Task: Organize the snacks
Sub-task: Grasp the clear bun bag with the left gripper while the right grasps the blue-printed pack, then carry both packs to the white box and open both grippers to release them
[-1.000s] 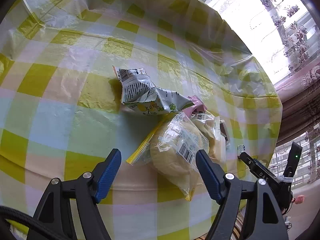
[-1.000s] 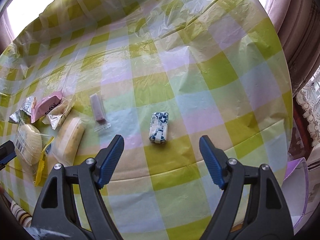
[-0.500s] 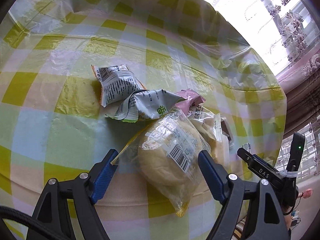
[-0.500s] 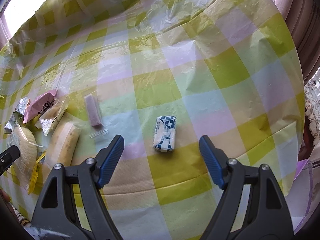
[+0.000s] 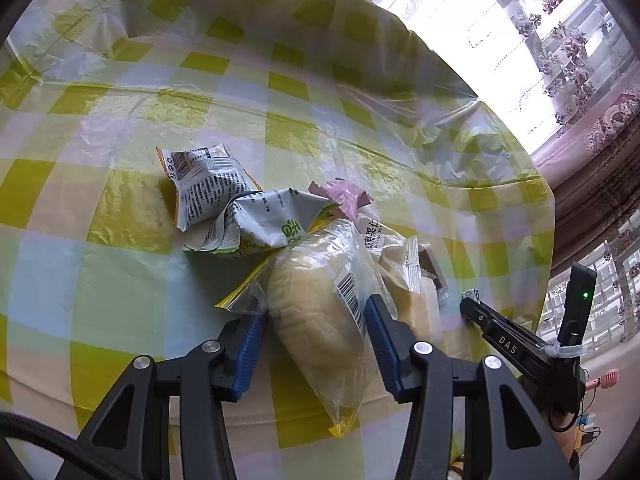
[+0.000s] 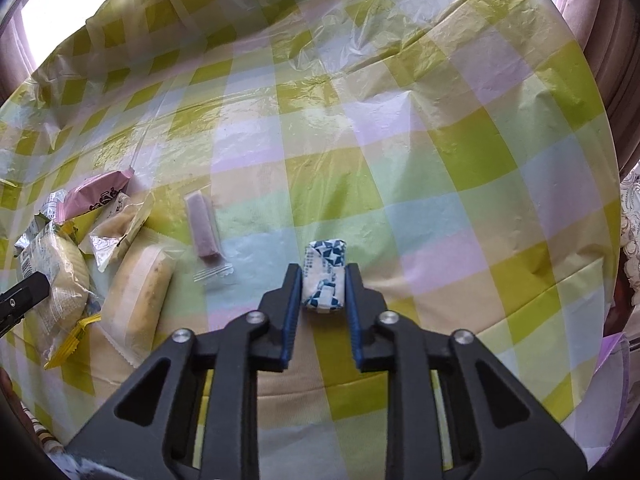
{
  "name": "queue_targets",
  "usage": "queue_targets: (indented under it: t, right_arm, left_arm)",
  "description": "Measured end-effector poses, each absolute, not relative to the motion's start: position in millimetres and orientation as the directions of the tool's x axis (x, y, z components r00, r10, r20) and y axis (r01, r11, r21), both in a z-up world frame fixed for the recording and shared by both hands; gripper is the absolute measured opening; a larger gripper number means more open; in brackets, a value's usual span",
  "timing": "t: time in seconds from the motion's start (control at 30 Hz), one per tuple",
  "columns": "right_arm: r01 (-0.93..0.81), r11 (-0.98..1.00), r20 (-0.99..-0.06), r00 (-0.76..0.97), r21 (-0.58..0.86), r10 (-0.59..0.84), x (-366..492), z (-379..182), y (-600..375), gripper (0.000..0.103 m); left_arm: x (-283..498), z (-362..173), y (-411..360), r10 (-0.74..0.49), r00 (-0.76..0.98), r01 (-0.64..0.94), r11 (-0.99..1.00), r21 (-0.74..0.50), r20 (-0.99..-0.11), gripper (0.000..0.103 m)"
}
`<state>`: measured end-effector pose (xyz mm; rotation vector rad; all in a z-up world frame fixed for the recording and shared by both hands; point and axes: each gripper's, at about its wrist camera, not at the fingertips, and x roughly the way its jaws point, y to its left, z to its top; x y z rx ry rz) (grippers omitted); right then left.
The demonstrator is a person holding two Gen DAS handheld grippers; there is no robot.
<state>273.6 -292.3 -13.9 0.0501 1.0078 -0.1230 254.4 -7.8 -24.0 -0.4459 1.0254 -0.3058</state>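
Left tongs (image 5: 314, 322) pinch the bagged bun (image 5: 320, 320) across its middle; right tongs (image 6: 323, 286) clamp the small blue-and-white packet (image 6: 325, 278) by its long sides. Both snacks lie on the checked worktop (image 6: 440, 160), the packet well apart to the right of the bun, which sits at the near edge of the snack pile with the grey crumpled packet (image 5: 224, 208) just beyond it. Good practice now, as judged: lift straight up and gently, since the bun is soft and its loose wrapper may slip or drag the neighbours; the packet looks firm, so a steady hold suffices. Compared with half a second ago, both tongs were wide open around their targets; they have since come down and closed onto them.
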Motion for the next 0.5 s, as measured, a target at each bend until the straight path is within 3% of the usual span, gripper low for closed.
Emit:
queue_targets:
  t: [0.5]
  right_arm:
    - [0.125, 0.992, -0.844, 0.531, -0.004, -0.071, 242.5, -0.2, -295.6, 0.024]
  left_arm:
    - [233.1, -13.0, -0.8, -0.458, 0.495, 0.053, 0.865, -0.500, -0.739, 0.037]
